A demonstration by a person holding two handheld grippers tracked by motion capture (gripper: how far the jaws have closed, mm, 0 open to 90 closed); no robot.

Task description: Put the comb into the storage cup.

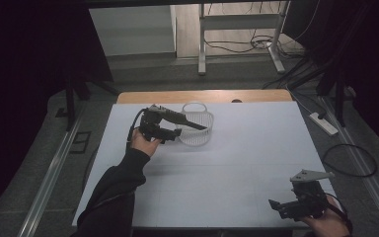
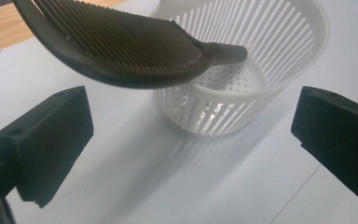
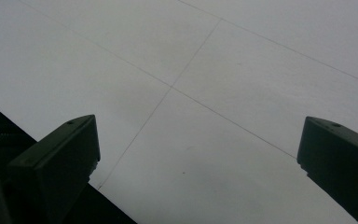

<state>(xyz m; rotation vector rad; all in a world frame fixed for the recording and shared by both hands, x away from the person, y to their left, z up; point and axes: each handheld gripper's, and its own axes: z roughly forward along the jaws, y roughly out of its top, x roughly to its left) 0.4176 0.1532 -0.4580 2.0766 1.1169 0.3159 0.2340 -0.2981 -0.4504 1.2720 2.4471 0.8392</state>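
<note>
**Comb's on the basket, left gripper just let go**

Since the left gripper (image 2: 186, 140) has its jaws wide with nothing between them, I'd call the drop done. The dark ridged plastic comb (image 2: 126, 44) lies across the white slotted plastic basket (image 2: 270, 70) rim, long axis running from upper left, handle end pointing right over the basket. Next move is probably backing off without bumping it. Over at the tabletop's (image 1: 237, 163) near right corner, the right gripper (image 3: 196, 158) is open too, empty.

- Left gripper (image 1: 175, 133): raised over the far left part of the table, jaws spread wide, nothing between the pads.
- Left forearm: dark-sleeved, reaching forward.
- Right gripper (image 1: 275, 205): low at the near right corner, jaws wide apart, pointing left.
</note>
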